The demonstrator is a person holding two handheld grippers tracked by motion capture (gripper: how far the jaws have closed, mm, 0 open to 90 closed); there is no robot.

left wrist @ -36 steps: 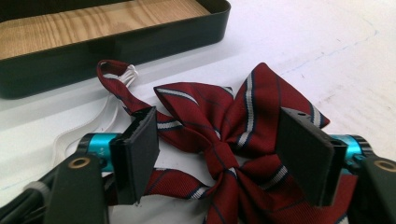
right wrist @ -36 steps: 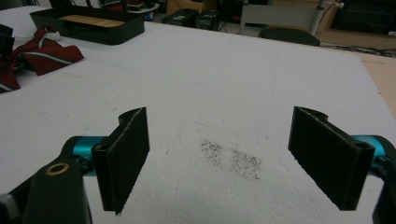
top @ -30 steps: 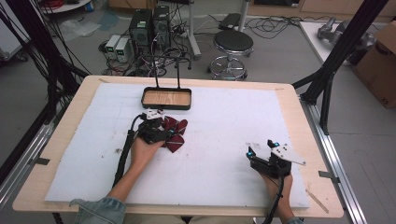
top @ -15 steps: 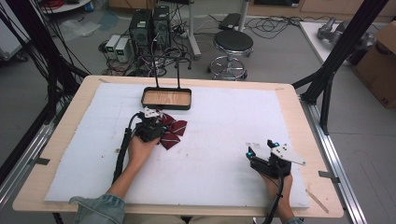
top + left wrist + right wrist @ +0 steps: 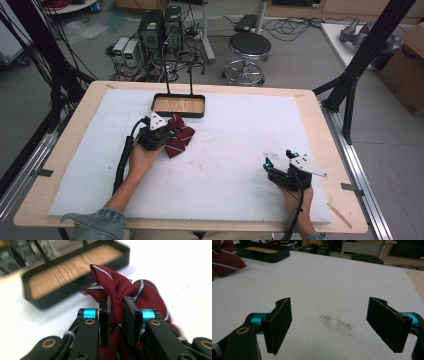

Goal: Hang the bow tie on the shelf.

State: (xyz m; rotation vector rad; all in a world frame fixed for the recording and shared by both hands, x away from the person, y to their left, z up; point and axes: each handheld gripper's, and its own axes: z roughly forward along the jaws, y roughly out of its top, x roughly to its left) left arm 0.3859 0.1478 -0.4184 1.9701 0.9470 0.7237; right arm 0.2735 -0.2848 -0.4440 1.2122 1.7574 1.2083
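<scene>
Item, left side: your left gripper (image 5: pixel 159 131) sits near the middle-left of the worktop (image 5: pixel 240 165), just short of the black tray (image 5: pixel 178 105) with the wood-coloured floor. A second ago its jaws stood apart over the red striped bow tie (image 5: pixel 179 141); they have just been closing and are now clenched on the tie's central knot, as the left gripper view records, with the pads (image 5: pixel 105 315) pinching the narrow waist and the two lobes fanning out beyond them. Compared with the earlier frames, the gripper and the cloth have also shifted slightly up and toward the tray, so the tie looks partly lifted rather than lying flat. Judgement: the grasp is made and the carry appears begun; the tray, just beyond the tie, looks the likely destination. Item, centre: bare white covering with a faint grey smudge (image 5: pixel 337 323). Item, right side: your right gripper (image 5: pixel 285 167) rests near the front right corner, in the same place as a second ago, jaws wide apart with nothing between them, well apart from tie and tray. Judgement: it has no share in this step.
</scene>
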